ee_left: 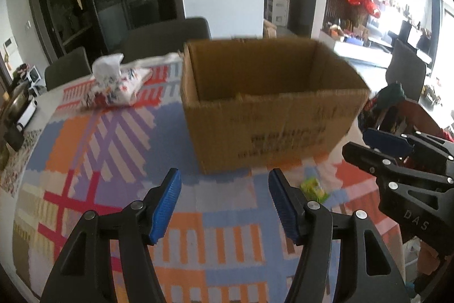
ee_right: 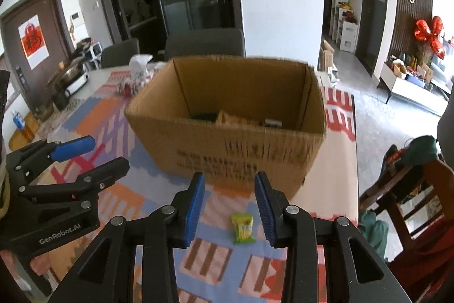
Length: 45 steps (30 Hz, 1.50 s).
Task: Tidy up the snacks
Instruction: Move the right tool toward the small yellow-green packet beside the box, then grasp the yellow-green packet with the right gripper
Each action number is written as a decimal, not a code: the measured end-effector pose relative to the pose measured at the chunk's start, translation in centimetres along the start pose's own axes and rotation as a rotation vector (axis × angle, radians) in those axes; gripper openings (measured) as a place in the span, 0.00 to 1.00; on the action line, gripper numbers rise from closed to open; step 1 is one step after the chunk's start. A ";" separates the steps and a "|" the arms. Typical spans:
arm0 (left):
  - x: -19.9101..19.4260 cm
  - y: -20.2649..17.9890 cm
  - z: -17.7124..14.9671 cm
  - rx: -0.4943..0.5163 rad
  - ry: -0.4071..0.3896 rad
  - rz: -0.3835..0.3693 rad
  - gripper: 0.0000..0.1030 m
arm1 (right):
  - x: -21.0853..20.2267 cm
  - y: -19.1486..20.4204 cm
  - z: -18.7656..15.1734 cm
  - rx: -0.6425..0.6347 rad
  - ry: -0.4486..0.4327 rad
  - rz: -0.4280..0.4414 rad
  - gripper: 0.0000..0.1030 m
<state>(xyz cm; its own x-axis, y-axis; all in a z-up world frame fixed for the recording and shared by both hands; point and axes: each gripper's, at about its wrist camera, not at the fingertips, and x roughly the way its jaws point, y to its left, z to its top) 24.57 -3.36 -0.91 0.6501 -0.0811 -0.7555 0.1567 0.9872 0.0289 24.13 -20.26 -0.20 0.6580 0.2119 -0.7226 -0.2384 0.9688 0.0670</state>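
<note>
An open cardboard box (ee_right: 227,138) stands on the patterned tablecloth, with a few snack packs (ee_right: 244,119) on its bottom. A small green snack packet (ee_right: 242,227) lies flat on the cloth in front of the box. My right gripper (ee_right: 229,189) hovers open just above and short of it, blue pads apart, nothing gripped. To its left my left gripper (ee_left: 224,189) also stands open and empty, facing the box (ee_left: 269,104). In the left wrist view the green packet (ee_left: 313,189) is right of its fingers. A white patterned snack bag (ee_left: 116,84) lies at the table's far left.
Grey chairs (ee_right: 204,43) stand behind the table's far edge. A wooden chair with clothes (ee_right: 408,183) is off the table's right side. Pots and an appliance (ee_right: 71,78) crowd the far left corner. The table's right edge (ee_right: 354,161) runs close past the box.
</note>
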 end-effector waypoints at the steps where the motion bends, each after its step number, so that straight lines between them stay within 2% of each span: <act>1: 0.5 -0.2 -0.5 0.003 0.016 0.001 0.61 | 0.2 -0.1 -0.4 0.001 0.009 0.000 0.37; 13: 4.7 -2.0 -3.7 0.029 0.152 0.006 0.61 | 4.1 -1.6 -4.2 0.012 0.138 -0.007 0.37; 25: 8.2 -1.6 -4.3 -0.001 0.248 0.008 0.61 | 8.6 -1.5 -5.9 -0.019 0.234 -0.015 0.36; 35: 9.1 -1.1 -4.3 -0.029 0.261 0.007 0.61 | 11.0 -1.1 -5.9 -0.033 0.262 -0.034 0.36; 39: 9.1 -1.0 -4.3 -0.033 0.262 0.003 0.61 | 11.2 -0.8 -5.8 -0.043 0.263 -0.040 0.27; 45: 8.6 -0.7 -4.4 -0.035 0.243 -0.002 0.61 | 11.1 -0.2 -5.8 -0.032 0.258 -0.026 0.23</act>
<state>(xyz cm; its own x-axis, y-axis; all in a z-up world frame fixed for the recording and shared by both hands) 26.82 -4.18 -10.30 0.4510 -0.0516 -0.8910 0.1288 0.9916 0.0078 27.37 -18.86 -12.18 0.4615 0.1434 -0.8755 -0.2486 0.9682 0.0275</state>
